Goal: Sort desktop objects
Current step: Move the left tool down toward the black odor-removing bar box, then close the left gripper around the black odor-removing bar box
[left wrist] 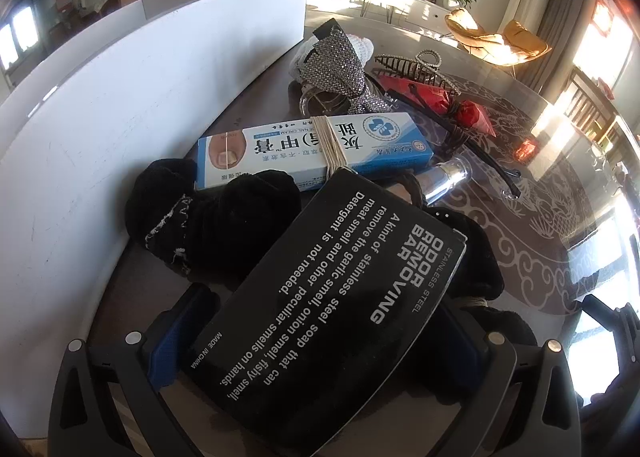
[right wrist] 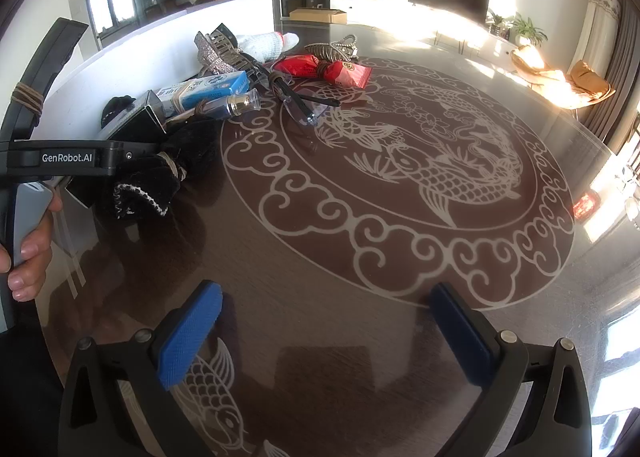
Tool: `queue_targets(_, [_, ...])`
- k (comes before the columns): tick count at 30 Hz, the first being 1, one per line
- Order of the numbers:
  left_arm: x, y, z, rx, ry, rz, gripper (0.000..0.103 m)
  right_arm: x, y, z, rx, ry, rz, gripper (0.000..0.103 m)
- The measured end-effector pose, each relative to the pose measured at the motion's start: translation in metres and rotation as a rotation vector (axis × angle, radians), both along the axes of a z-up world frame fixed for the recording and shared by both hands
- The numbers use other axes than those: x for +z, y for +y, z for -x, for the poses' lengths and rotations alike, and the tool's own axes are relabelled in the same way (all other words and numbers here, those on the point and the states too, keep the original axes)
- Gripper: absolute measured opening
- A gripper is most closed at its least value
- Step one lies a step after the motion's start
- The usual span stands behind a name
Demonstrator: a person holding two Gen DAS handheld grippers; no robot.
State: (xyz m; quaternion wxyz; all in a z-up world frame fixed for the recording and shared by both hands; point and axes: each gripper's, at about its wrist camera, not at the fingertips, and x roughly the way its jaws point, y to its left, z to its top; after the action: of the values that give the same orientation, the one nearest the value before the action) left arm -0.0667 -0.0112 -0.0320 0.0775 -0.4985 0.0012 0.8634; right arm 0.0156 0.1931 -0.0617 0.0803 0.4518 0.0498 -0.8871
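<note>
My left gripper [left wrist: 316, 341] is shut on a black "Odor Removing Bar" box [left wrist: 332, 297], held tilted above a black scrunchie [left wrist: 212, 217]; the box also shows in the right wrist view [right wrist: 136, 119]. Beyond it lie a blue nail cream box [left wrist: 316, 147], a small glass bottle [left wrist: 446, 179], a sequined bow [left wrist: 340, 69], a hair claw [left wrist: 404, 67], red packets [left wrist: 436, 97] and glasses [right wrist: 304, 105]. My right gripper [right wrist: 324, 337] is open and empty over the bare table [right wrist: 360, 277].
A white panel [left wrist: 120, 117] stands along the left edge of the pile. The round table has a fish pattern [right wrist: 420, 161] under glass. My left gripper's body [right wrist: 72, 157] and the hand holding it are at the left of the right wrist view.
</note>
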Motion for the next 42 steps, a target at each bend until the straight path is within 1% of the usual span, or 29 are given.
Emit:
queue_targets(8, [-0.0021,0.0079,-0.0006,-0.026,-0.005,0.056,0.103,0.0000,0.0001,-0.0001,0.000,0.000,0.000,0.103])
queue_targets(12, [-0.0019,0.0078,-0.0030,-0.025,-0.003,0.064,0.103,0.0001,0.0001,-0.0001,0.000,0.000,0.000,0.103])
queue_targets(27, [0.0011,0.0034,-0.0012,-0.013,-0.016,0.056,0.103,0.0001,0.0001,-0.0002,0.000,0.000,0.000,0.103])
queue_targets(42, [0.0062,0.0004,-0.0031,-0.008,-0.004,0.060,0.103,0.0001,0.0002,-0.0002,0.000,0.000,0.000,0.103])
